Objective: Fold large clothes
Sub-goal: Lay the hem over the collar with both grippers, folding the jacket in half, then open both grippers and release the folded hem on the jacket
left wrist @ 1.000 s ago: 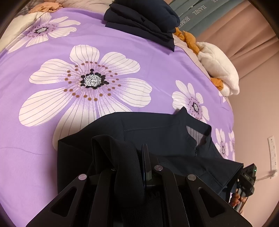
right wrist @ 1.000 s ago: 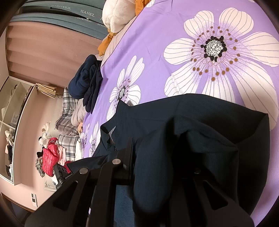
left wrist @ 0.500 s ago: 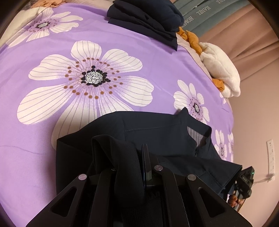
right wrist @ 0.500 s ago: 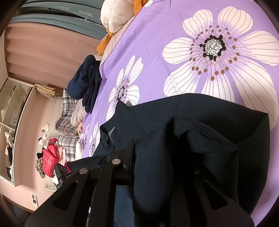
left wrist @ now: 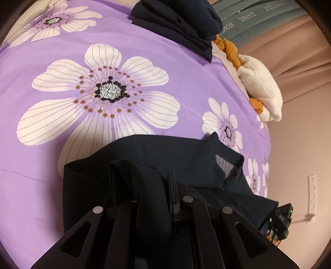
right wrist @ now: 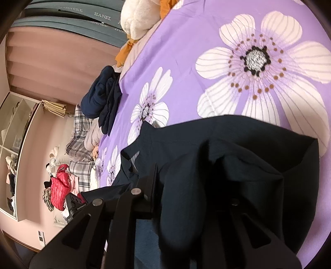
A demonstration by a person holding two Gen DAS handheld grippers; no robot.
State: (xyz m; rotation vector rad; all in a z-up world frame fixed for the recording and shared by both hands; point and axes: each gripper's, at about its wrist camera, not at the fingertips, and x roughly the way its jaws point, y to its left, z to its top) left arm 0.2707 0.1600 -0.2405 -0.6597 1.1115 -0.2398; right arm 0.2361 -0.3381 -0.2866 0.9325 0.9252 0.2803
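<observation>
**Dark garment gripped at both ends over flowered bed**

A dark navy collared garment (left wrist: pixel 186 157) lies partly spread on a bed covered by a purple sheet printed with large white flowers (left wrist: pixel 62 51), its near edge bunched up into both grippers. In the left wrist view the left gripper (left wrist: pixel 171 186) sits at 6 o'clock, its fingers pressed together on a fold of the cloth; the fabric drapes over the left-hand finger and hides most of it. The garment's open collar, showing a pale striped lining, points toward 3 o'clock.

In the right wrist view the right gripper (right wrist: pixel 186 186) is nearly buried: the navy cloth (right wrist: pixel 238 155) hangs over the right-hand finger entirely, leaving only the left-hand finger (right wrist: pixel 153 182) visible, and the fingers stand narrow with cloth bunched between them, pinching it. The far gripper appears small at 8 o'clock, half hidden behind the garment's hem.

At 12 o'clock in the left view a stack of folded dark navy clothes (left wrist: pixel 182 20) rests on the far side of the bed, cut off by the frame's edge. Beside it, toward 2 o'clock, lies a cream plush bundle with orange fabric (left wrist: pixel 260 89). Grey-green curtains with lettering (left wrist: pixel 248 16) are partly legible. In the right view, a red padded jacket (right wrist: pixel 60 190) sits at 8 o'clock amid clutter too small to make out.
</observation>
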